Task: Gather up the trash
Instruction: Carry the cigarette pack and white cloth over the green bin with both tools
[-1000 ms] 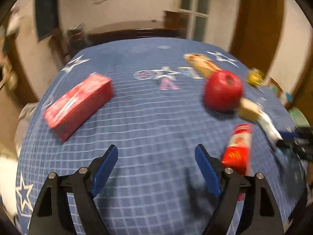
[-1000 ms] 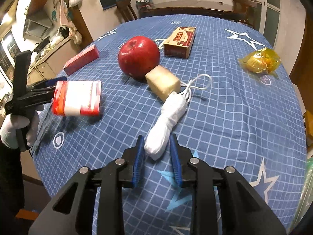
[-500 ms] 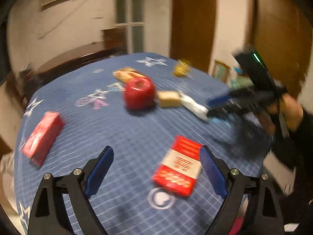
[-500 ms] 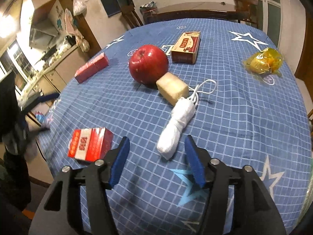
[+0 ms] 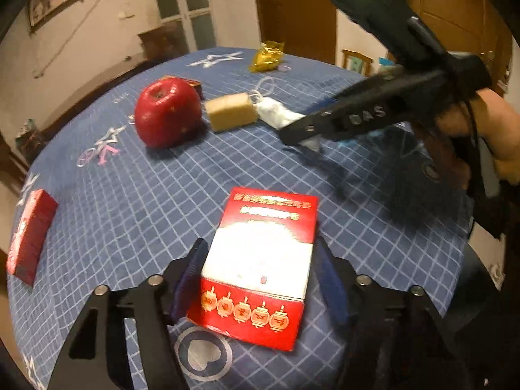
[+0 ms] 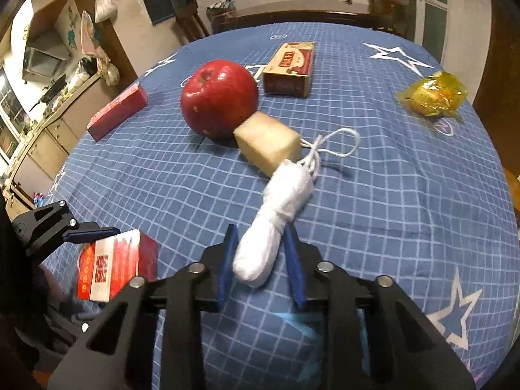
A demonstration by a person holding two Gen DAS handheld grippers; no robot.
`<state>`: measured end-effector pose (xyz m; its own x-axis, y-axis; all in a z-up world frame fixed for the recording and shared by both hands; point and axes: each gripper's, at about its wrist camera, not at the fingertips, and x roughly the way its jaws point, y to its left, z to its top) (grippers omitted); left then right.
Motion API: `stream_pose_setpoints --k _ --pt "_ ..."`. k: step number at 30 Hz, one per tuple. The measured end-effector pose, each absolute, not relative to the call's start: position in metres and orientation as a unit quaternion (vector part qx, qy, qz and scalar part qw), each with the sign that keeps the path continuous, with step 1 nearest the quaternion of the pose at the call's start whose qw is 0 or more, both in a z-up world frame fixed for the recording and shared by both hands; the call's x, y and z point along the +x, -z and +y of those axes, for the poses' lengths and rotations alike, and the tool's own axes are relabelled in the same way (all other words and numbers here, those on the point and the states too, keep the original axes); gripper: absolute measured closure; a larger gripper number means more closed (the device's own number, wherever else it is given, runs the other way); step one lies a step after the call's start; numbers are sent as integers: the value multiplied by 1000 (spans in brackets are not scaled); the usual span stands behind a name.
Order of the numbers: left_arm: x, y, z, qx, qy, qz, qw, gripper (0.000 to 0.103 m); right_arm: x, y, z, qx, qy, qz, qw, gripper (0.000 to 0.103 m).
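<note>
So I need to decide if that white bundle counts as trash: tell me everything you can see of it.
The white bundle looks like soft cloth or thin plastic rolled into a long sausage shape and bound round its middle, with a loop of white string trailing from its far end. It lies flat on the blue checked tablecloth, its far end close beside the tan block; contact is unclear. Its near end sits between the blue pads of the right tongs, whose jaws have just been closing round it.

I see a glossy apple (image 6: 218, 98), a matt cloth tablecloth (image 6: 390, 195), a crinkly wrapper (image 6: 434, 95), perhaps cellophane, and a cardboard box (image 5: 263, 263).
</note>
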<state>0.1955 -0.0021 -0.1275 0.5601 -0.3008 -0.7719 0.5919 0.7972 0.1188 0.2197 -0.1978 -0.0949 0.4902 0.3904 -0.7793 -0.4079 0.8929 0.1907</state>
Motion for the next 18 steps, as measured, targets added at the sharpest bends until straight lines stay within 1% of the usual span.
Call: stream_pose_setpoints --k 2,6,9,14,18 --pt "193 123 -2 169 235 382 878 39 210 91 -201 -14 -224 431 874 84" --pt "187 103 8 110 178 351 913 39 173 73 -207 -28 -209 373 904 85" --pt "178 81 11 75 130 312 938 39 146 59 -213 -32 -192 328 924 85" --pt "162 51 -4 41 91 260 960 38 112 31 -227 -33 -158 255 953 85" --pt "157 29 -28 26 91 234 968 38 98 12 -237 -41 -134 217 966 85"
